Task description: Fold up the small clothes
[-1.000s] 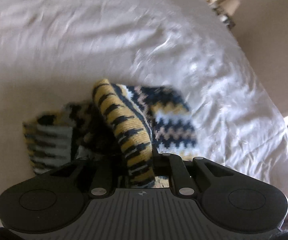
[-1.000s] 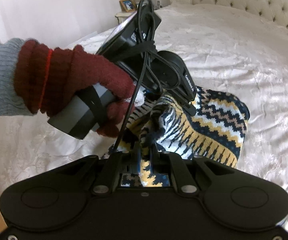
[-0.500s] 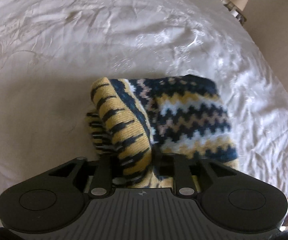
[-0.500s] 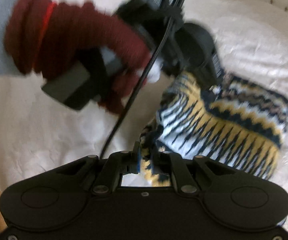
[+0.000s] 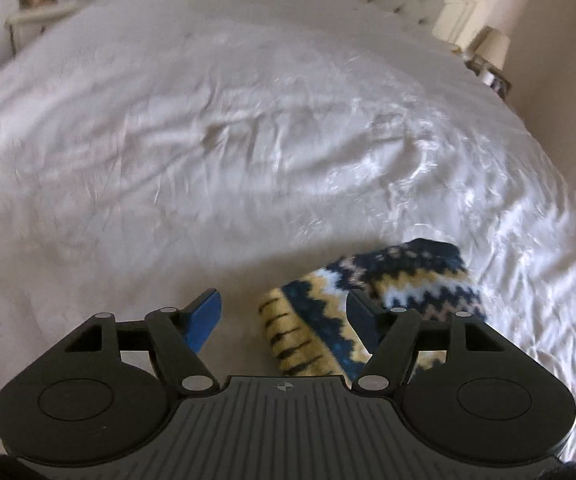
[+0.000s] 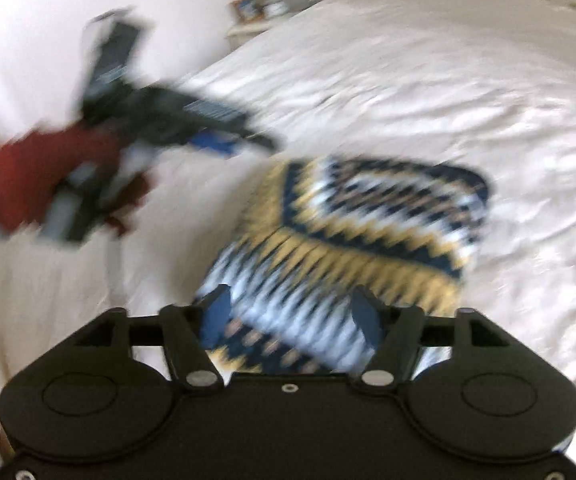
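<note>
White bedspread (image 5: pixel 248 128) carries a knitted garment (image 6: pixel 352 236) folded into a compact bundle, lying between both grippers' spread fingers, left gripper (image 5: pixel 284 312) and right gripper (image 6: pixel 292 316) empty; folding looks nearly complete.

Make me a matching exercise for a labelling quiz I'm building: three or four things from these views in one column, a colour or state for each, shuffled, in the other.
Things:
1. left gripper
2. knitted garment
3. bedspread
4. glove

Colours or states:
A. dark red, wrapped around a gripper handle
B. white and wrinkled
C. open, blue pads apart
D. zigzag pattern in navy, yellow and white, lying bunched on the bed

Pairs: 1-C, 2-D, 3-B, 4-A
</note>
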Tool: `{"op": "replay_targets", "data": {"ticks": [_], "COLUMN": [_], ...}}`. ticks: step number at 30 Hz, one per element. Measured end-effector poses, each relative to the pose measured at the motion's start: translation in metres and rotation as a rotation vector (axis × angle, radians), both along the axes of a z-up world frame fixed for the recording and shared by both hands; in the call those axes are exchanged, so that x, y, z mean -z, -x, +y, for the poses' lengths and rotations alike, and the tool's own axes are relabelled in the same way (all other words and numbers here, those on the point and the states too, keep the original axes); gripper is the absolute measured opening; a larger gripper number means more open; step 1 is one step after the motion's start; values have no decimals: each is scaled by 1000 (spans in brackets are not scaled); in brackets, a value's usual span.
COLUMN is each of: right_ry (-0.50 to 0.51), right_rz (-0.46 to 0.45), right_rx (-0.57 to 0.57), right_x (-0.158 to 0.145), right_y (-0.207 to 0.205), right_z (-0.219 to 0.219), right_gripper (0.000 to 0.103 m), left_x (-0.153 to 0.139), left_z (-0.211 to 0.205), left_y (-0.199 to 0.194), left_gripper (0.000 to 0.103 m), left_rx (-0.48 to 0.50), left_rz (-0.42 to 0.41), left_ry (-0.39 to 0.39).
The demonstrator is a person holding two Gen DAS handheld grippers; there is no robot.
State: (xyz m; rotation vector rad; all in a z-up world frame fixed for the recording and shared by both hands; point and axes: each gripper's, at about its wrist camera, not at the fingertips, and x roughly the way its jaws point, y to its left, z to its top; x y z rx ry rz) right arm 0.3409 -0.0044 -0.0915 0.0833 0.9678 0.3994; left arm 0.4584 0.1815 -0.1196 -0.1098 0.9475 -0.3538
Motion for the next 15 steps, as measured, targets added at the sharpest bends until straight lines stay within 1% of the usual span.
{"op": "replay_targets", "data": {"ticks": [2, 3, 5, 7, 9, 10, 11, 13, 15], "right_ry": [45, 75, 110, 110, 79, 53, 7, -88, -167], "right_rz": [1, -6, -5, 35, 93, 131, 184, 265, 321], "right_rx": [51, 74, 112, 168, 229, 262, 299, 359, 392], "right_x": [5, 9, 19, 36, 55, 63, 73, 88, 102], "right_y": [-22, -34, -56, -81, -99, -106, -113, -114, -117], "right_z": [-9, -13, -18, -30, -45, -54, -65, -83, -97], "right_gripper": [76, 76, 78, 82, 83, 85, 90, 98, 100], "left_x": [-6, -6, -2, 8, 20, 25, 30, 38, 44], "left_z": [-14, -25, -45, -59, -63, -63, -59, -51, -44], "left_y": [11, 17, 31, 40, 44, 46, 48, 55, 62], "left_gripper": [71, 75, 75, 75, 75, 75, 75, 76, 77], "left_rx": [54, 89, 152, 198, 202, 188, 170, 147, 140], "left_rz": [-26, -35, -58, -49, -4, 17, 40, 84, 106], "left_ry": [-22, -45, -94, -123, -128, -116, -99, -69, -72]}}
